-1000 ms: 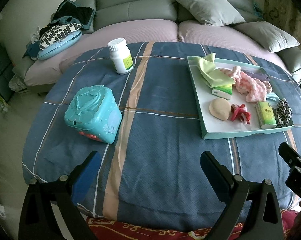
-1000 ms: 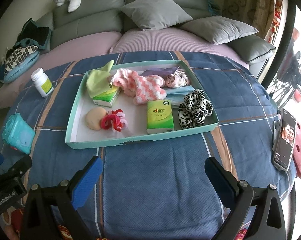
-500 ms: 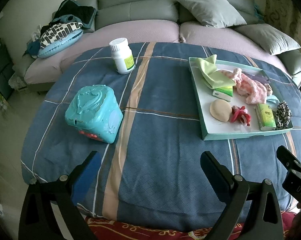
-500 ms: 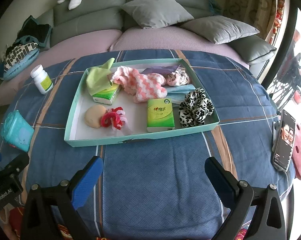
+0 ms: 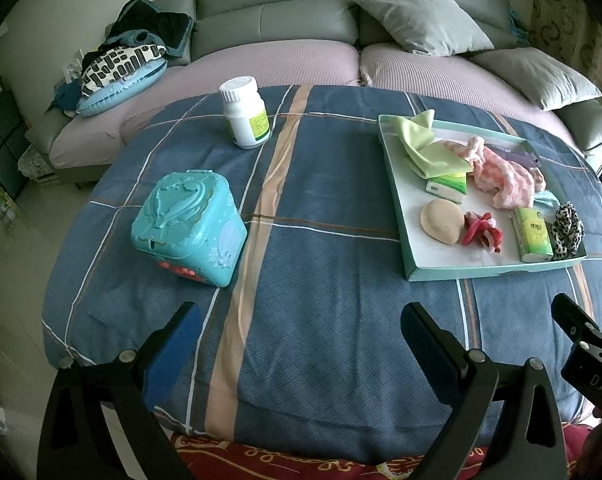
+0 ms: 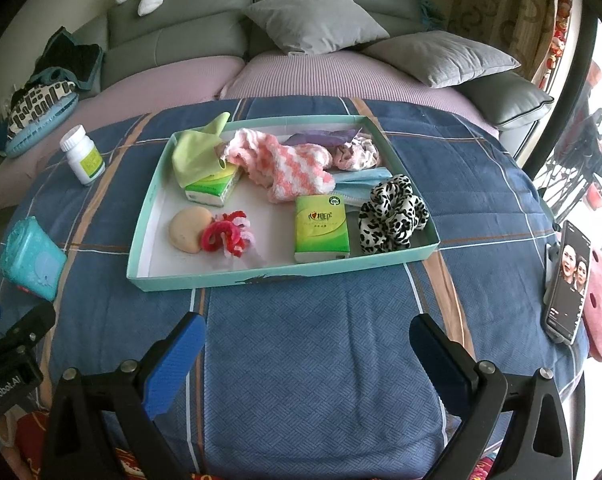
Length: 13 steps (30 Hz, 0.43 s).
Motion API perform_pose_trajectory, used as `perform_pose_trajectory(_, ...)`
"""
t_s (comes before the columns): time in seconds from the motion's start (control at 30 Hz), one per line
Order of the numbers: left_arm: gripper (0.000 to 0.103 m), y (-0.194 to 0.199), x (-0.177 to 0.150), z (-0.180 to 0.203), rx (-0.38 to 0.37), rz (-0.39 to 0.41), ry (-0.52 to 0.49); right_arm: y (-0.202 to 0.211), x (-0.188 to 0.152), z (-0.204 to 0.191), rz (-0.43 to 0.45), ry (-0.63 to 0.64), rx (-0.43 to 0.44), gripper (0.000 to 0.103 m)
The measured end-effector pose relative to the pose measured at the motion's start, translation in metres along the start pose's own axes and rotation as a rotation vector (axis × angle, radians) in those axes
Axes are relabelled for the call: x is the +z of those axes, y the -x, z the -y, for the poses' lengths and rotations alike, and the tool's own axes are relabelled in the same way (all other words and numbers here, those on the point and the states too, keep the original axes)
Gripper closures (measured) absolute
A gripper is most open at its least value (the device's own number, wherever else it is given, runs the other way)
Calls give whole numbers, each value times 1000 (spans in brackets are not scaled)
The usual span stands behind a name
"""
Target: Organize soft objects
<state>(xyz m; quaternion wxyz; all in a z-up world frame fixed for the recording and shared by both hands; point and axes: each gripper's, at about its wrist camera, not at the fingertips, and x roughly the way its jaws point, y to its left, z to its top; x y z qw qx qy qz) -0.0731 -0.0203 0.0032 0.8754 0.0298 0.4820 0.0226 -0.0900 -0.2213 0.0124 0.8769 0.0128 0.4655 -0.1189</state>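
Right wrist view shows my right gripper (image 6: 303,344) with its blue-padded jaws spread wide and nothing between them, hanging over the blue plaid cloth (image 6: 321,360) near its front edge; just beyond lies the teal tray (image 6: 269,278) with the soft things in it: a leopard-print scrunchie (image 6: 393,218) at the right end, a green tissue pack (image 6: 321,227) beside it, a red and pink hair tie (image 6: 227,237) touching a beige sponge pad (image 6: 187,228), a pink and white knitted sock (image 6: 285,164) across the middle, a light green cloth (image 6: 197,152) draped over a second tissue pack (image 6: 211,191), and a blue face mask (image 6: 357,186) partly under the scrunchie; a phone (image 6: 567,280) stands at the cloth's right edge. Left wrist view shows my left gripper (image 5: 297,344) equally wide apart and empty, over the cloth well to the left of the tray; ahead of it sits a turquoise plastic box (image 5: 189,226), and farther back a white pill bottle (image 5: 245,112) stands upright; a grey sofa (image 5: 273,20) with cushions runs behind the table.
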Motion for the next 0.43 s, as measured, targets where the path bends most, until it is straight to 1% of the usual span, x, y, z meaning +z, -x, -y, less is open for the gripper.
perform_pose_trajectory(0.43,4,2,0,0,9,10,2,-3,0,1,-5,3,2,0)
